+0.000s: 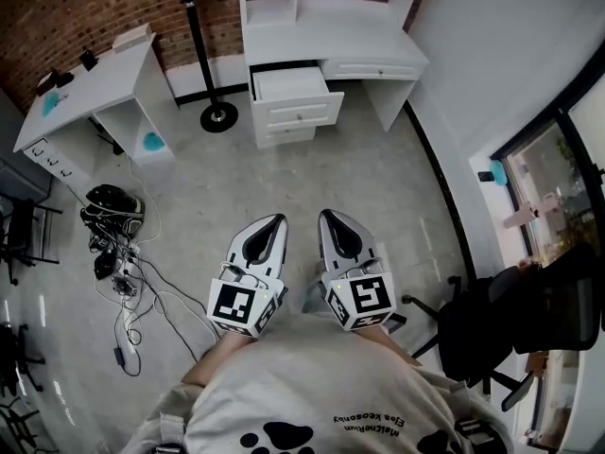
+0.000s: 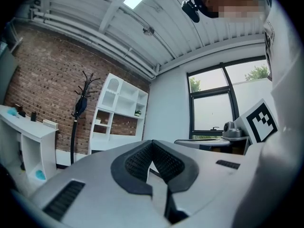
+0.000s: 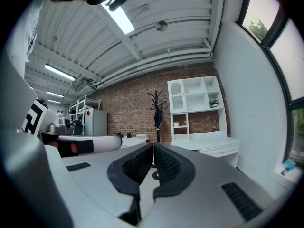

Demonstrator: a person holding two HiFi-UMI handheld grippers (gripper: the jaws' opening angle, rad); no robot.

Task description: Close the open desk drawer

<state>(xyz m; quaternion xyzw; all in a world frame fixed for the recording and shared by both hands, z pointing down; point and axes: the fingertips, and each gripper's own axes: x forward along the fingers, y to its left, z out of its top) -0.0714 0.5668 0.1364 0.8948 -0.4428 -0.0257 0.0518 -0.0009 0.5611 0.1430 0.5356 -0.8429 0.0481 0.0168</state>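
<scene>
The drawer (image 1: 295,91) stands pulled out of the desk (image 1: 373,26), under its top on the side nearer the coat stand (image 1: 200,45). We are well apart from the desk. Our left claw (image 1: 276,219) and right claw (image 1: 326,216) are both pinched together and empty. We judge that the approach and the push are still to do.

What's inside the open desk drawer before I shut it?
The open drawer seems to hold nothing: only a bare white bottom shows in the head view. Its rear end sits under the desk top, hidden.

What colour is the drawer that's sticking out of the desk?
The open drawer is white all over; the head view shows it best.
</scene>
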